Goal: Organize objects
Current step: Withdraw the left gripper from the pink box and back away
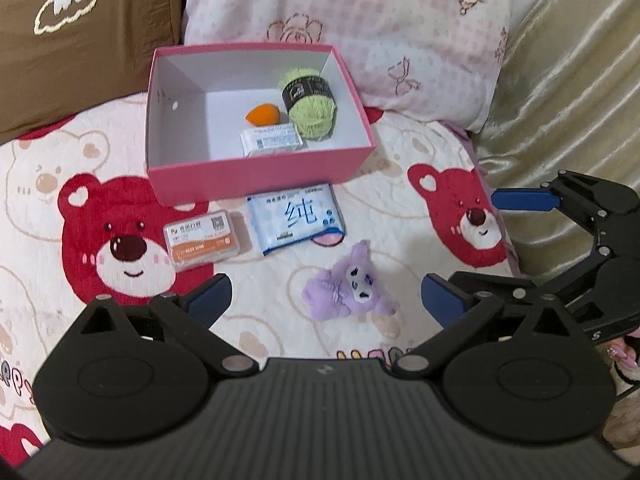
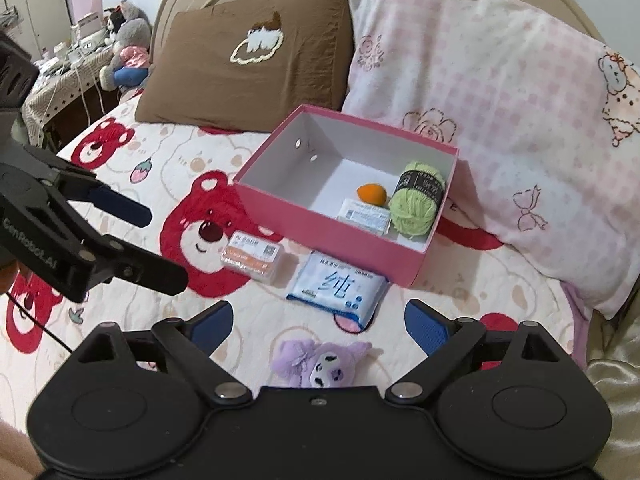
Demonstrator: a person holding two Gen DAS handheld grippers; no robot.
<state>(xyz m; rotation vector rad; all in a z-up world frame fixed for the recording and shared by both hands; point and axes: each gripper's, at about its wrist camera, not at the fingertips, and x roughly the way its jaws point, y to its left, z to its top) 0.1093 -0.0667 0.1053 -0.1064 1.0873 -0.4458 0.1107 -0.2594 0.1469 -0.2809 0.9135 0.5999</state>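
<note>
An open pink box (image 1: 256, 184) (image 2: 320, 228) stands on the bear-print bedspread. It holds a green yarn ball (image 1: 312, 116) (image 2: 414, 208), an orange egg-shaped sponge (image 1: 262, 114) (image 2: 372, 193) and a white packet (image 1: 274, 142) (image 2: 364, 216). In front of it lie a blue-white wipes pack (image 1: 296, 218) (image 2: 336, 288), a clear case with an orange label (image 1: 204, 240) (image 2: 256, 258) and a purple plush (image 1: 348, 288) (image 2: 316, 364). My left gripper (image 1: 326, 296) (image 2: 166, 248) is open above the plush. My right gripper (image 2: 318, 320) (image 1: 474, 240) hovers open just right of it, holding nothing.
A brown pillow (image 2: 248, 56) and a pink checked pillow (image 2: 500, 92) lean behind the box. Gold fabric (image 1: 568, 92) borders the bed on the right. A cluttered bedside table with stuffed toys (image 2: 124, 48) stands at the far left. A hand with painted nails (image 1: 624, 356) holds the right gripper.
</note>
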